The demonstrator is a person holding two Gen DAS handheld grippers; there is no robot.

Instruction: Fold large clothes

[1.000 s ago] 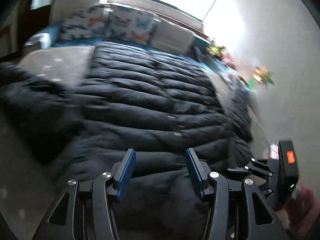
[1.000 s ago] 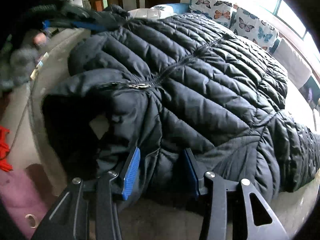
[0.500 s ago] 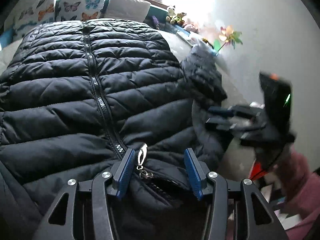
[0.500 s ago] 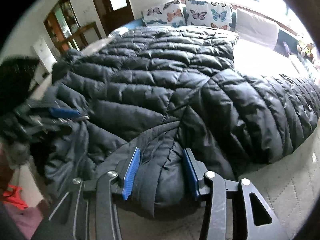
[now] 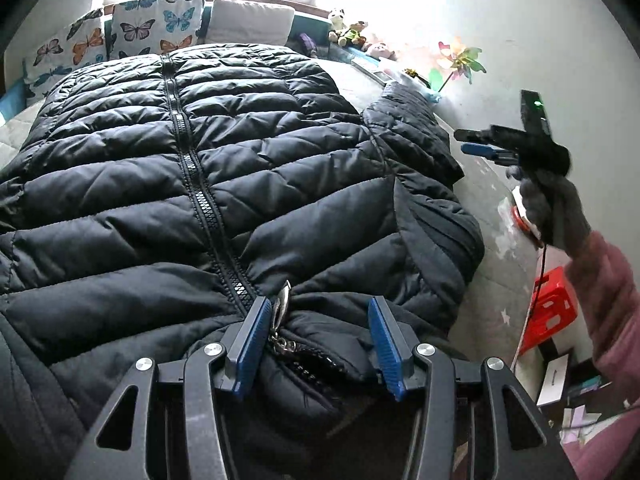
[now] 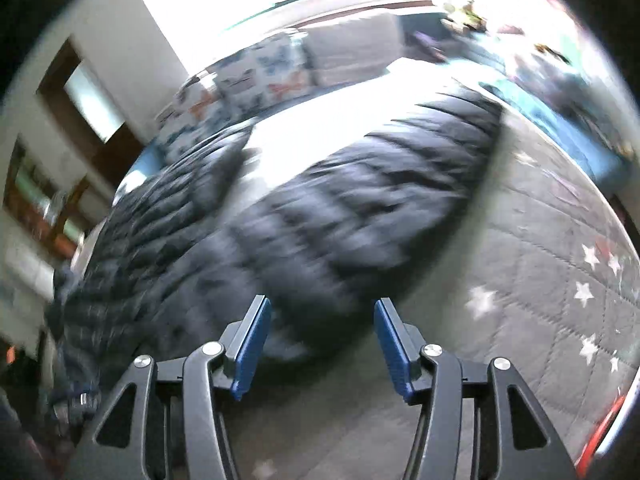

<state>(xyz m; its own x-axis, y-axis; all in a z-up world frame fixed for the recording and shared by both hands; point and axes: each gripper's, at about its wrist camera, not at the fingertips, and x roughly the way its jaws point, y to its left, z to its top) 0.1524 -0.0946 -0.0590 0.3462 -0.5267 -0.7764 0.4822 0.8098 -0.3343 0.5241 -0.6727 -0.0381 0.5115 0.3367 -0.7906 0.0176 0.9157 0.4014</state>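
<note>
Jacket (image 5: 248,184): a black quilted jacket is laid flat on the bed, zipped, its hem toward the pillows and its collar at the near edge.
Left gripper (image 5: 316,344): the collar beside the zipper pull (image 5: 282,305) is straddled by the jaws; whether the pads press on the fabric cannot be told.
Sleeve (image 5: 416,136): it is spread to the right of the jacket body, ending near the wall.
Bed (image 6: 520,280): bare quilted cover is seen to the right of the jacket, open as far as the mattress edge.
Right gripper (image 6: 322,340): the jaws have just been opening and are held apart with nothing pinched, above the jacket's right border; this view is blurred.
</note>
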